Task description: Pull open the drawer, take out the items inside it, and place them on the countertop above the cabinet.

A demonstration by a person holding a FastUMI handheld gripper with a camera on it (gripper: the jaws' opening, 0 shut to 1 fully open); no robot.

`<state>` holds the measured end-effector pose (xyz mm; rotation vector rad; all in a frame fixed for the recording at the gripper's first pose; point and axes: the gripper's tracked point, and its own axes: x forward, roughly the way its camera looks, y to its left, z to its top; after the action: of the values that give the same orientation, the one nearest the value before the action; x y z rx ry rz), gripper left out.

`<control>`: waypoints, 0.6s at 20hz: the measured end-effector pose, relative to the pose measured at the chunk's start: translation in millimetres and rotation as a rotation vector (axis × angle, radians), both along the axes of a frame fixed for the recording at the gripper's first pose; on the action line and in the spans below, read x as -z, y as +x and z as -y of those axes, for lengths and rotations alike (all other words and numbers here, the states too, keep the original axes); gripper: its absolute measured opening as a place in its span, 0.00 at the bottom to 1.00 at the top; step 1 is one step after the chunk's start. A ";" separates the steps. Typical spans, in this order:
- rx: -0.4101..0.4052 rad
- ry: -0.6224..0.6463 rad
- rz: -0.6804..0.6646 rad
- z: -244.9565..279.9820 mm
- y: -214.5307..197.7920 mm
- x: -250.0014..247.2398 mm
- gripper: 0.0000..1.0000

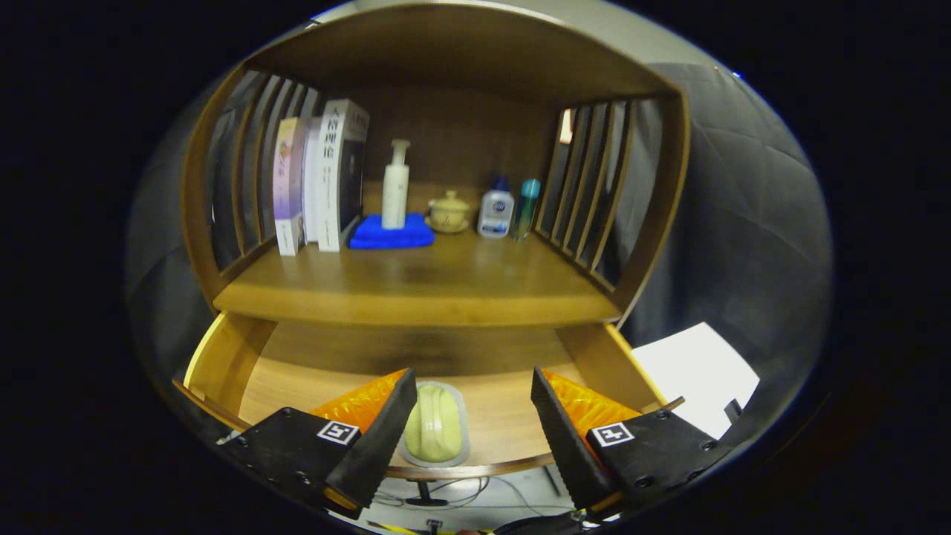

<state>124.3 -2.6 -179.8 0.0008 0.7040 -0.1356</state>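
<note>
Your gripper (466, 416) hangs over the front of the pulled-out wooden drawer (223, 357) with its fingers spread wide apart and nothing clamped. Between the fingers, closer to the left one, lies the pale yellow-green rounded item on a grey oval base (434, 432), resting on the drawer floor just inside the curved front edge. You are not touching it.

Beyond the drawer, the wooden shelf top of the cabinet (446, 286) runs level above it. At its back stand, from left to right, a row of upright books (319, 178), a white pump bottle (395, 186) on a folded blue cloth (391, 233), a small cream lidded pot on a saucer (449, 212), a white bottle with a blue label (495, 209) and a slim teal bottle (526, 206). Slatted wooden sides close the shelf on both sides.
</note>
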 end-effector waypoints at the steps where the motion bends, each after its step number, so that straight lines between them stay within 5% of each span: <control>1: -0.009 0.041 -0.034 -6.1 2.5 9.7 0.98; 10: -0.054 0.077 -0.309 -18.6 3.4 84.6 0.97; 12: -0.079 0.098 -0.342 -23.4 1.1 94.0 0.91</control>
<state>125.3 20.8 -273.8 0.0444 1.0501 -0.0243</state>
